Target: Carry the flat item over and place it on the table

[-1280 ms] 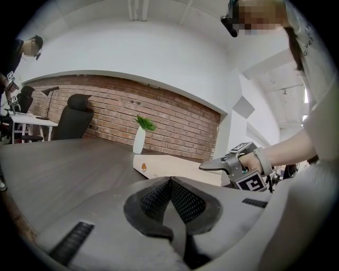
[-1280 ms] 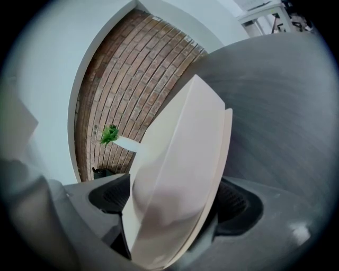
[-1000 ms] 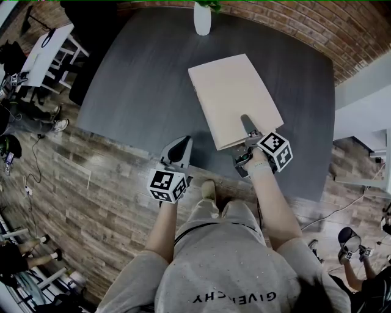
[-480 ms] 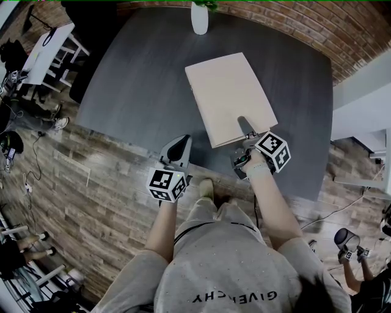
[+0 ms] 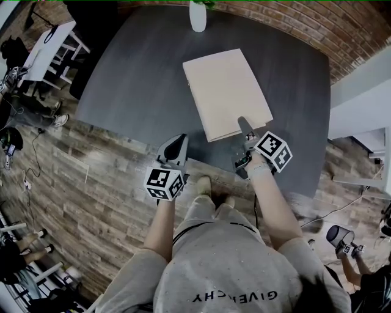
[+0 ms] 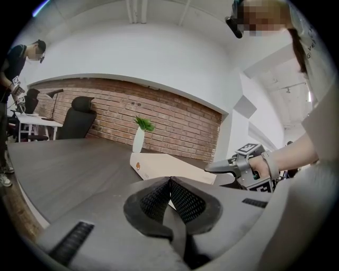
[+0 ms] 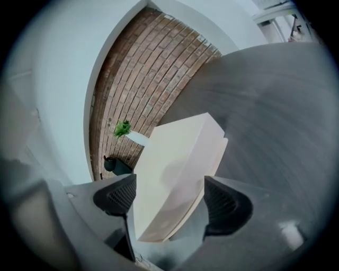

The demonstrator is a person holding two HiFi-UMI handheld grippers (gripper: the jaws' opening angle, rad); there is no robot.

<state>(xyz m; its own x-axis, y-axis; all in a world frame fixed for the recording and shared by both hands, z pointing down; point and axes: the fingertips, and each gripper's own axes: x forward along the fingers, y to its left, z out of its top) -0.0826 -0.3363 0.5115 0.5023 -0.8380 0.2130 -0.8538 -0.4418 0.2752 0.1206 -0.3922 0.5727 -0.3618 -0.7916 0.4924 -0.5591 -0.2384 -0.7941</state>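
A flat beige box (image 5: 226, 92) lies on the dark grey table (image 5: 140, 79), its near short edge toward me. My right gripper (image 5: 245, 127) reaches over that edge. In the right gripper view the box (image 7: 175, 169) sits between the jaws of the right gripper (image 7: 168, 190), which are closing; the right pad (image 7: 222, 204) still stands clear of it. My left gripper (image 5: 177, 143) hovers at the table's near edge, left of the box. Its pads (image 6: 183, 201) are shut together on nothing. From there I see the box (image 6: 175, 166) and the right gripper (image 6: 220, 167).
A white vase with a green plant (image 5: 198, 15) stands at the table's far edge by the brick wall (image 5: 293, 24). A white desk (image 5: 49, 52) and an office chair (image 6: 77, 119) stand at the left. People stand at the left (image 6: 16, 69) and lower right (image 5: 345, 241).
My right gripper has drawn back slightly toward the box's near edge. The box and the left gripper keep their places; the view has shifted a little.
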